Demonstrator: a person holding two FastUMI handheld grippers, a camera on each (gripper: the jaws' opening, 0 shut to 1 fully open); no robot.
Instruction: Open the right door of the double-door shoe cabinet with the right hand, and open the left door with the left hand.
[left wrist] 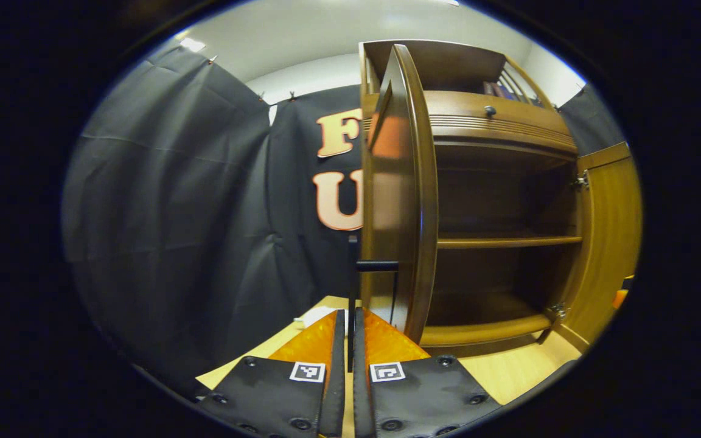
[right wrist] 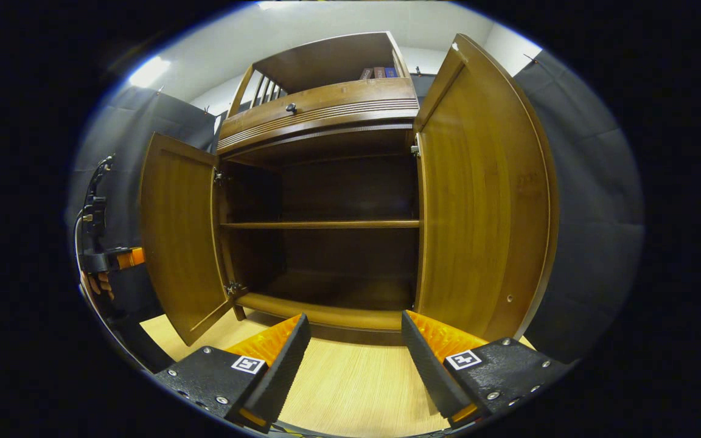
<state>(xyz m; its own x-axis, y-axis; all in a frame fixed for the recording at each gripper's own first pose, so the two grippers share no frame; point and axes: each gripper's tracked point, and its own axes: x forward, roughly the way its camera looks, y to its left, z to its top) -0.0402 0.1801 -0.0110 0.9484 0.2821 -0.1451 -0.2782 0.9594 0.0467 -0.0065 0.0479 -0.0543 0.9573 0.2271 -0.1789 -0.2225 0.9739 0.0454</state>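
Black cloth hung behind the brown wooden shoe cabinet, both doors swung wide. Right gripper was spread apart, holding nothing. Left gripper was clamped on the left door's slim black handle; letting go looked next.

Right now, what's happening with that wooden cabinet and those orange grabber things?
A person is opening a double-door shoe cabinet with a hand-held gripper in each hand. Both doors stand open: the right door is swung wide, and the right gripper sits open in front of the bare shelves. The left gripper is shut on the dark handle of the left door.
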